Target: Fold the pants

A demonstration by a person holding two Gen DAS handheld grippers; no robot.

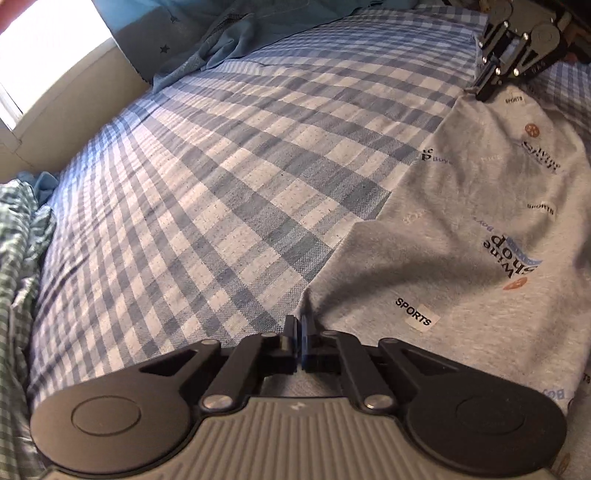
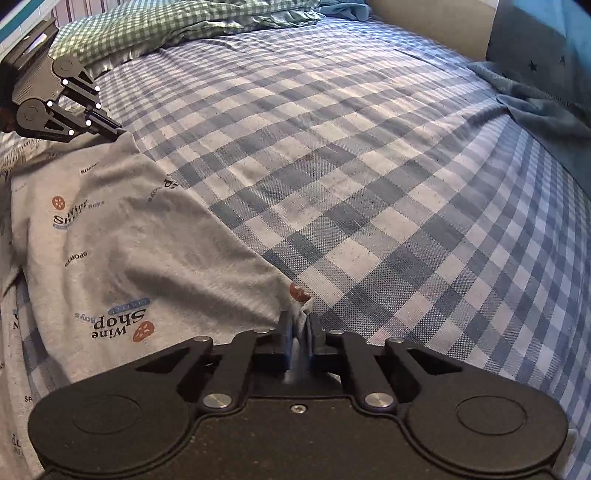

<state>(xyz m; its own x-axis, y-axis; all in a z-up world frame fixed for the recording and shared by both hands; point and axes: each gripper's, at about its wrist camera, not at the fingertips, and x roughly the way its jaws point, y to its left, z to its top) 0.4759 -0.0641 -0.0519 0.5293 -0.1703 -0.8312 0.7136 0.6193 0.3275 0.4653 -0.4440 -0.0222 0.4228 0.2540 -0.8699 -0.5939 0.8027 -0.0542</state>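
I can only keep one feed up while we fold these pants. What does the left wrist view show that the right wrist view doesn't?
Left wrist only: a bright window at upper left, and the left gripper close up, shut on the pants' edge.

Right wrist only: a green checked pillow at the far end, and the right gripper close up, pinching a corner.

Both: the grey printed pants, the blue checked sheet, the teal blanket, and the opposite gripper clamped on the same edge.
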